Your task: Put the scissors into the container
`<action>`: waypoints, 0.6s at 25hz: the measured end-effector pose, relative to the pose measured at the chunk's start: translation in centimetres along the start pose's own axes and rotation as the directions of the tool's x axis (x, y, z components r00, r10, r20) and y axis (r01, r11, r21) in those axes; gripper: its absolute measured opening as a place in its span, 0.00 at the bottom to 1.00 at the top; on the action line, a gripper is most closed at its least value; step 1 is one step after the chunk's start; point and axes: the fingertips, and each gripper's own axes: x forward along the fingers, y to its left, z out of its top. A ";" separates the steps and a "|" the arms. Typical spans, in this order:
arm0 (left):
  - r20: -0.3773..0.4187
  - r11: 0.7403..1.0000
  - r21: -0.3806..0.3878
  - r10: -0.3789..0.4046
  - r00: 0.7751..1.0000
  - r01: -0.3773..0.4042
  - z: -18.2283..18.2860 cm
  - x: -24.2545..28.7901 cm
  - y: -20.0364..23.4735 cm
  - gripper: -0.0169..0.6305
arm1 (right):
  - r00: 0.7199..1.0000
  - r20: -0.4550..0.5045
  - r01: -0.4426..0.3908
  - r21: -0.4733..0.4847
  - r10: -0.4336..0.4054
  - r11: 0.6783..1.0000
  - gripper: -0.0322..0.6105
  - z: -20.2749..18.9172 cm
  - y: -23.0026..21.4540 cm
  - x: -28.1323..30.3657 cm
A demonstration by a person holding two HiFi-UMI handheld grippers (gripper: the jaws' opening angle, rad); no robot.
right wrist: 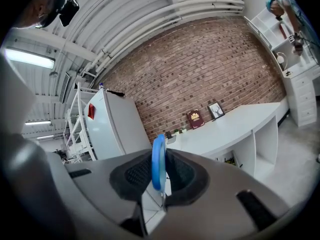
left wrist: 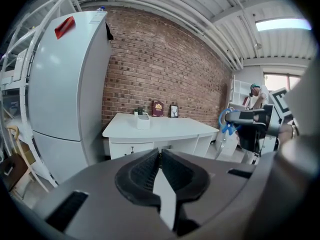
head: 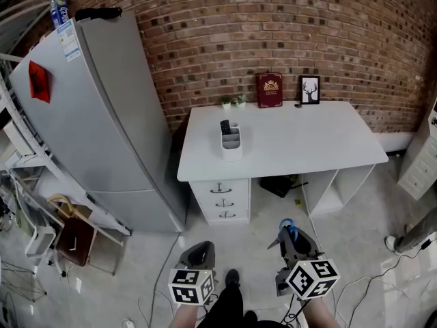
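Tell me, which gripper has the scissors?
The right gripper: it pinches the blue scissors. The left gripper is shut on nothing.

The surface [head: 307, 142] at the centre of the frame is left largely bare across its middle and right, while its back edge is taken up by a red book [head: 269, 89], a picture frame [head: 309, 89] and small plants [head: 232, 102] set against the brick wall [head: 287, 26]. The container [head: 231, 144], near the surface's left end, is left open from above and from the right, though one of its compartments is filled by a dark object [head: 224, 126]. The left of the frame is closed off by the tall fridge [head: 102, 115] beside the surface, and bare floor [head: 362, 217] is left in front of the drawers [head: 220, 200].
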 end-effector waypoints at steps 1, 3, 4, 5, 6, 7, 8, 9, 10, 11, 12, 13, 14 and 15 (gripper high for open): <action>-0.003 1.000 -0.002 -0.003 1.000 0.003 0.3 0.9 0.6 0.06 | 1.000 0.000 0.003 0.001 -0.003 1.000 0.13 0.2 -0.1 1.1; -0.004 1.000 -0.006 -0.008 1.000 0.008 1.2 2.6 1.8 0.06 | 1.000 -0.001 0.008 0.003 -0.008 1.000 0.13 0.6 -0.3 3.3; -0.003 1.000 -0.006 -0.011 1.000 0.011 1.8 3.4 2.4 0.06 | 1.000 0.000 0.010 0.004 -0.010 1.000 0.13 0.9 -0.3 4.5; -0.003 1.000 -0.005 -0.015 1.000 0.015 2.4 4.3 3.0 0.06 | 1.000 0.002 0.012 0.006 -0.012 1.000 0.13 1.3 -0.4 5.7; -0.002 1.000 -0.003 -0.019 1.000 0.019 3.0 5.1 3.7 0.06 | 1.000 0.005 0.015 0.006 -0.015 1.000 0.13 1.6 -0.3 6.8; 0.000 1.000 -0.002 -0.022 1.000 0.022 3.6 6.0 4.3 0.06 | 1.000 0.008 0.019 0.006 -0.019 1.000 0.13 2.0 -0.3 7.9; 0.002 1.000 -0.002 -0.026 1.000 0.026 4.3 6.8 5.0 0.06 | 1.000 0.011 0.022 0.007 -0.022 1.000 0.13 2.3 -0.3 9.0; 0.003 1.000 -0.002 -0.029 1.000 0.029 4.8 7.5 5.6 0.06 | 1.000 0.013 0.026 0.008 -0.026 1.000 0.13 2.6 -0.3 10.1; 0.003 0.999 -0.002 -0.033 0.999 0.033 5.3 8.3 6.2 0.06 | 0.999 0.013 0.029 0.010 -0.029 1.000 0.13 2.8 -0.3 11.1; 0.003 0.999 -0.002 -0.038 0.999 0.038 5.7 9.1 6.8 0.06 | 0.999 0.014 0.032 0.012 -0.032 0.999 0.13 3.0 -0.3 12.1; 0.001 0.999 -0.001 -0.042 0.999 0.042 6.1 9.8 7.4 0.06 | 0.999 0.015 0.036 0.014 -0.036 0.999 0.13 3.2 -0.4 13.0; 0.000 0.999 -0.002 -0.047 0.999 0.047 6.4 10.5 7.9 0.06 | 0.999 0.015 0.041 0.016 -0.041 0.999 0.13 3.3 -0.4 13.9; -0.002 0.999 -0.003 -0.051 0.999 0.051 6.7 11.1 8.4 0.06 | 0.999 0.015 0.045 0.018 -0.045 0.999 0.13 3.5 -0.4 14.7; -0.003 0.998 -0.004 -0.055 0.998 0.055 7.0 11.8 8.9 0.06 | 0.999 0.016 0.049 0.019 -0.050 0.999 0.13 3.6 -0.5 15.4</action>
